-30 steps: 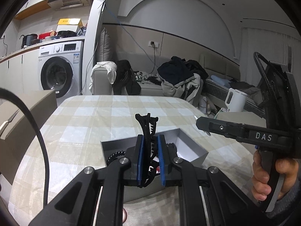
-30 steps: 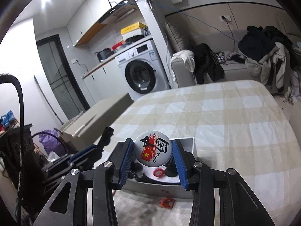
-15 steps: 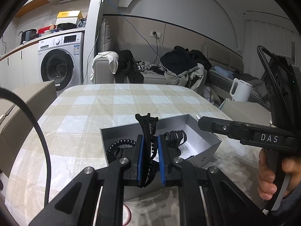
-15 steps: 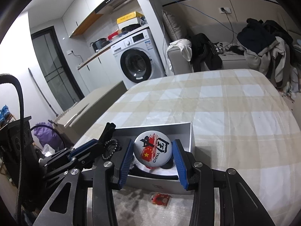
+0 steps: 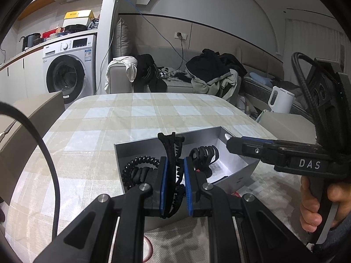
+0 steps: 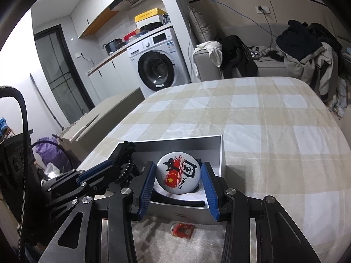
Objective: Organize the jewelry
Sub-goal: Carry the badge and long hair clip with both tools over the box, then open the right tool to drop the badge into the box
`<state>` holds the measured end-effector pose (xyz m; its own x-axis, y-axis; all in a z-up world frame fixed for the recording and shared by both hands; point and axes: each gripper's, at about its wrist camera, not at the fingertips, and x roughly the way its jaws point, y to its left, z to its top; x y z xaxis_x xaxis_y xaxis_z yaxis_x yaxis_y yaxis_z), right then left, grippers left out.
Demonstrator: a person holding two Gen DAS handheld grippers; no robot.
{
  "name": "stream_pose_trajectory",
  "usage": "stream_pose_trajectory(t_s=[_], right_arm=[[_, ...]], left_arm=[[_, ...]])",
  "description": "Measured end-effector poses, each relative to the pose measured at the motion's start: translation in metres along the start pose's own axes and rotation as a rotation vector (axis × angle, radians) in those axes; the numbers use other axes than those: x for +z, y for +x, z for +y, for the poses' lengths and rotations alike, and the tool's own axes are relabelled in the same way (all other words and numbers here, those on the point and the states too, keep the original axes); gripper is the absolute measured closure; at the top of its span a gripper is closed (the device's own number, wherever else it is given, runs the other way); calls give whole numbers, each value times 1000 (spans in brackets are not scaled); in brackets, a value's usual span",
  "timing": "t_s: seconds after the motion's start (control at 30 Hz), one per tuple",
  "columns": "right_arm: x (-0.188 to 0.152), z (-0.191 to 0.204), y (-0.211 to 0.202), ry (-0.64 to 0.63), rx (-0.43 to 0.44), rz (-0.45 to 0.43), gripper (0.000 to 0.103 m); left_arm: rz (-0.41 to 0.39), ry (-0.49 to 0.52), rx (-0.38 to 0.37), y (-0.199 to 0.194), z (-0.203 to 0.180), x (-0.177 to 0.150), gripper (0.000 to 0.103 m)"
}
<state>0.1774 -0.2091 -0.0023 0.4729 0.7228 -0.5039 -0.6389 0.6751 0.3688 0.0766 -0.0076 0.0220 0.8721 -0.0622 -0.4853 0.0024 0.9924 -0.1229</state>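
The left gripper (image 5: 175,182) was nearly shut, its blue pads clamped on a black toothed hair clip (image 5: 171,151) held upright over the near edge of the open grey box (image 5: 166,140); the right gripper (image 6: 178,180) stood partly open, its pads pressed on the rim of a round white pin badge (image 6: 178,173) printed with a red flag and "CHINA", poised above the same box on the checked tablecloth (image 6: 263,118). Judging by the contents, sorting was well under way: a black coiled hair tie (image 5: 137,168) and another black hair claw (image 5: 204,153) lay inside; the clip and badge were not yet set down, and a small red item (image 6: 183,230) lay on the cloth just outside the front wall. The box floor was largely hidden behind the grippers; what the red item was could not be made out; a round red-rimmed object (image 5: 147,248) below the left gripper was cut off.
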Motion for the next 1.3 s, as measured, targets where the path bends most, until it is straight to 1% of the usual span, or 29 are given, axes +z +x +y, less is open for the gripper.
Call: stream_pose_trajectory(t_s=[0.33,0.5,0.57,0.8,0.9,1.03,1.13,1.3], right_arm=[[-4,2,7,-12,3,27,62],[-6,8,9,-35,-9,51,62],[-6,9,10,-26,10,66,62],[-6,14,12,-4,16,106,62],[-6,11,12,15,36,104,62],[-6,11,12,21,37,102,61],[-5,8,11,44,64,99,60],[-4,14,0,-8,28,35,60]], left_arm=[[2,21,11,2,0,1,94],[3,21,19,3,2,1,94],[4,17,22,4,3,1,94],[5,11,24,5,5,1,94],[3,13,27,6,4,1,94],[3,12,26,5,5,1,94],[3,10,25,6,5,0,94],[-5,9,1,5,3,0,94]])
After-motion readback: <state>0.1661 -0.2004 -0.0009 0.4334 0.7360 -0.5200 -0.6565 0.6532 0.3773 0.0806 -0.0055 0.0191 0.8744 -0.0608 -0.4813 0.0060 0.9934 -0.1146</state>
